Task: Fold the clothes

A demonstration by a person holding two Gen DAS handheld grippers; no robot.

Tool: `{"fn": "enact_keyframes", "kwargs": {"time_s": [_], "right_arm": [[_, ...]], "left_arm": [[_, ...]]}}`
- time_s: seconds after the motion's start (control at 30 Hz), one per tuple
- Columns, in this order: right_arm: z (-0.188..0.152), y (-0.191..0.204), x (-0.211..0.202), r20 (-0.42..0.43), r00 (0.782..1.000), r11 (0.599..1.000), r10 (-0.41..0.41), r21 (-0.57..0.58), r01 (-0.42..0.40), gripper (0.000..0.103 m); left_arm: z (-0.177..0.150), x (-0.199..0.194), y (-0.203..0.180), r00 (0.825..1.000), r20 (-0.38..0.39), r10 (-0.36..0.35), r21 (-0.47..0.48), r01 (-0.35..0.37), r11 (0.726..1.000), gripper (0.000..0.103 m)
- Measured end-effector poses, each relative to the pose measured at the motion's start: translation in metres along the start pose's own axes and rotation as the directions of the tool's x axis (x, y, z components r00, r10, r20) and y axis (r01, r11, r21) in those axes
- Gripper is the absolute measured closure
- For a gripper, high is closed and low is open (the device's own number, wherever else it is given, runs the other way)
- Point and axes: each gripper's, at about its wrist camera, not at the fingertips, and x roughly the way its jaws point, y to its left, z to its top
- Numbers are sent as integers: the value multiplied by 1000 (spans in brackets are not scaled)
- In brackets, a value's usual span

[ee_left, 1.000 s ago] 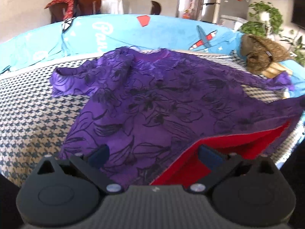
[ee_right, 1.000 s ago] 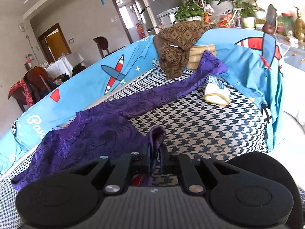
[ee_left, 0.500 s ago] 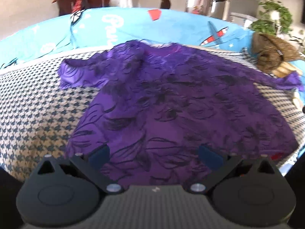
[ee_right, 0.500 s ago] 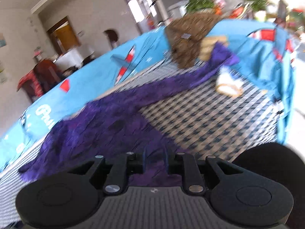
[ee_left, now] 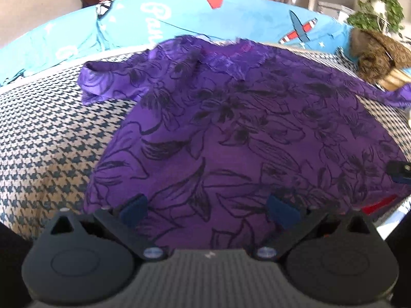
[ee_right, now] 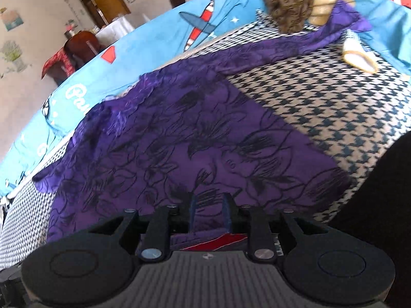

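Observation:
A purple garment with dark flower outlines (ee_left: 231,133) lies spread flat on the houndstooth cover (ee_left: 51,138); one sleeve runs to the far right. My left gripper (ee_left: 208,210) is open, its blue pads (ee_left: 133,210) wide apart just above the near hem, holding nothing. In the right wrist view the same purple garment (ee_right: 205,138) lies under my right gripper (ee_right: 209,211). Its jaws are opening with a narrow gap; the fabric lies below them and the pads do not press on it. A strip of red lining (ee_right: 223,238) shows at the hem. The right gripper's tip (ee_left: 399,172) shows at the left view's edge.
A crumpled brown patterned cloth (ee_right: 287,2) sits at the far corner on the sleeve's end, with a pale folded item (ee_right: 359,59) beside it. A blue aeroplane-print sheet (ee_left: 179,23) rises behind. A person's dark clothing (ee_right: 385,205) fills the right edge. Bare houndstooth cover (ee_right: 334,97) lies right of the garment.
The right gripper came down with the lifted hem and its jaws parted from it. The red lining is now nearly all covered and the garment lies flat. The left gripper stayed open.

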Motion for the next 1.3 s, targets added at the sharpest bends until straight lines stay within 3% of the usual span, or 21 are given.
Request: {"fn": "enact_keyframes", "kwargs": {"time_s": [0.37, 0.57, 0.87, 1.0, 1.1, 1.3], "right_arm": [[-18, 11, 23, -135, 991, 996, 22, -87, -34, 68], [-28, 7, 24, -197, 980, 996, 33, -75, -48, 64], [-36, 8, 29, -232, 973, 994, 20, -96, -44, 63], [-39, 9, 29, -241, 971, 991, 8, -125, -39, 63], [-41, 12, 27, -233, 972, 988, 7, -151, -44, 63], [-43, 17, 20, -187, 981, 980, 42, -182, -76, 63]], "left_arm": [[-9, 2, -13, 998, -54, -35, 71, 39, 997, 0], [-15, 3, -21, 996, -75, -46, 119, 55, 991, 0], [-21, 4, -30, 994, -106, -37, 185, 57, 981, 0], [-22, -5, -28, 994, -72, -77, 168, 88, 982, 0], [-16, -12, -17, 993, -28, -117, 96, 119, 988, 0], [-11, -3, -5, 998, -43, -46, 22, 47, 999, 0]]}}
